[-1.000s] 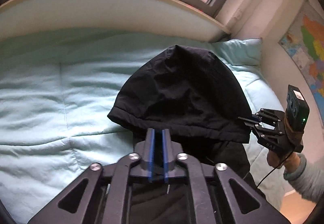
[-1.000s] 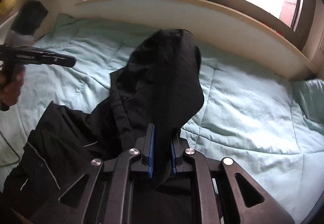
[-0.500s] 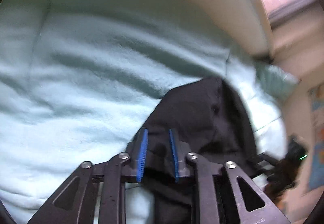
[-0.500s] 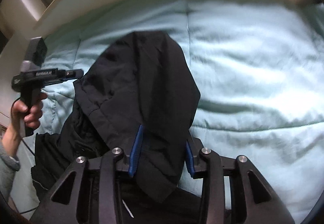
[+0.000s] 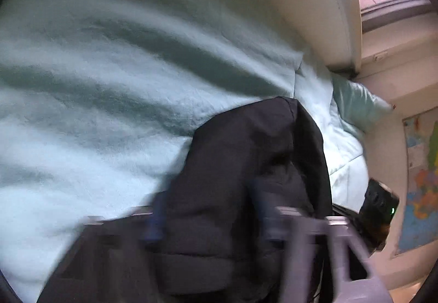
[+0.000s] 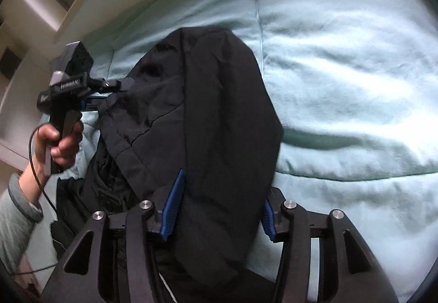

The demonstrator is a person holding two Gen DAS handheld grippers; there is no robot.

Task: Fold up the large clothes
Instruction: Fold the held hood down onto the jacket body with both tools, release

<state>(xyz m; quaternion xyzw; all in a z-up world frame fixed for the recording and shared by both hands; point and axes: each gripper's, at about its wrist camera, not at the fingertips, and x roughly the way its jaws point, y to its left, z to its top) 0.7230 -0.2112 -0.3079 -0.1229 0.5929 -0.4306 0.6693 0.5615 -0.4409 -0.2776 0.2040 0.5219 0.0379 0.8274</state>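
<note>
Two tongs: both gape wide, gripping nothing.
Right tongs (image 6: 219, 210): blue pads spread, black hooded jacket (image 6: 213, 117) lying loose between them.
Left tongs (image 5: 208, 218): blurred, fingers apart either side of the hood; seen from the right, at the jacket's left edge.
Jacket: spread on the pale green quilt (image 6: 342, 84), hood pointing away.
Beyond: pillow (image 5: 356, 108), window sill (image 5: 314, 2), wall map (image 5: 421, 179).
</note>
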